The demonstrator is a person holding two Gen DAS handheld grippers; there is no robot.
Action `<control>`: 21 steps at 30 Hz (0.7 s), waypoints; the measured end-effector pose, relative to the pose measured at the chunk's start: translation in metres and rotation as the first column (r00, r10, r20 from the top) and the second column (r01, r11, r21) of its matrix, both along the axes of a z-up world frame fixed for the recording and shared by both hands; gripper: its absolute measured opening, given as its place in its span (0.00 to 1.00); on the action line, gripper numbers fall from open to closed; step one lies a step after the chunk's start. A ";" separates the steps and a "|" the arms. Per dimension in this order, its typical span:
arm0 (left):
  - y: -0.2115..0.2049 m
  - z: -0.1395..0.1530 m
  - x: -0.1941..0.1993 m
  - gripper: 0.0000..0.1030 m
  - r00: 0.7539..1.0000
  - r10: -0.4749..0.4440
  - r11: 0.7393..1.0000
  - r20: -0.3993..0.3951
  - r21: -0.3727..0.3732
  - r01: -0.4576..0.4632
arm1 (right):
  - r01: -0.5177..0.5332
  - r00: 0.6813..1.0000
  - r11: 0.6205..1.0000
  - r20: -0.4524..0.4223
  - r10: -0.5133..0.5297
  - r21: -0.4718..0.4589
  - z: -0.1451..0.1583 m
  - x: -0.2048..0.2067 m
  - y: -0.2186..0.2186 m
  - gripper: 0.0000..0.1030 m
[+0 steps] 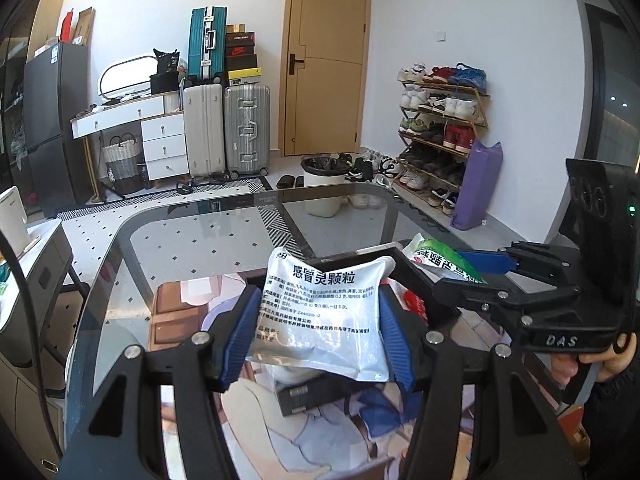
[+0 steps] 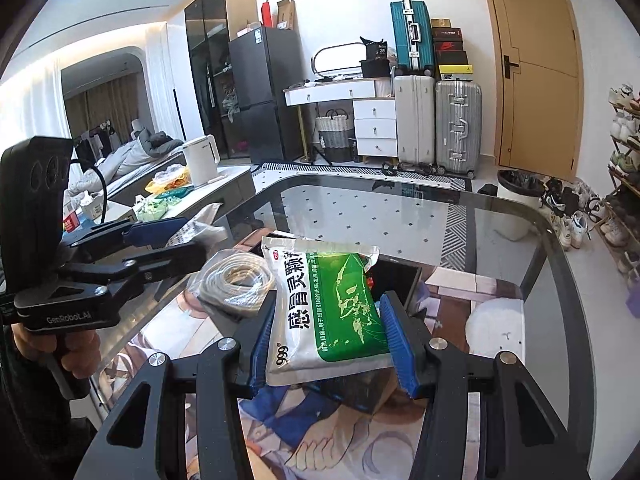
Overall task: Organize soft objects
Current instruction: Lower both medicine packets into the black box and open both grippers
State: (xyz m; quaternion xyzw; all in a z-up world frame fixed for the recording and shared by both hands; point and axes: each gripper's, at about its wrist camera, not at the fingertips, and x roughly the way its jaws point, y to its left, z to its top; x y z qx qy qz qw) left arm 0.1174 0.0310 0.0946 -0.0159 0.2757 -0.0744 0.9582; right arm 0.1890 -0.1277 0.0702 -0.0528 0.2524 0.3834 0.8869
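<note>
Two pouches held, one per gripper.
Left gripper (image 1: 320, 328) clamps the silver pouch (image 1: 320, 312) between its pads; right gripper (image 2: 332, 336) clamps the green pouch (image 2: 340, 300), black box (image 2: 394, 280) just beyond it.

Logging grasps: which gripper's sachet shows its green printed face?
The right gripper holds the green-and-white sachet; the left gripper's silver sachet shows only text.

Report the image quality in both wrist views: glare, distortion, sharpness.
Left wrist view: strong fisheye bending at the door and dark corner vignetting; the silver medicine pouch in the left gripper is sharp, its print legible. Right wrist view: a blown-out ceiling light at top left, a glare patch on the green medicine pouch held by the right gripper, reflections on the glass table.
</note>
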 end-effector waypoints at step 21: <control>-0.011 -0.040 0.051 0.56 0.998 0.006 0.996 -0.066 0.091 0.000 | 0.027 0.997 0.999 -0.076 -0.030 -0.037 -0.023 0.053 0.025 0.49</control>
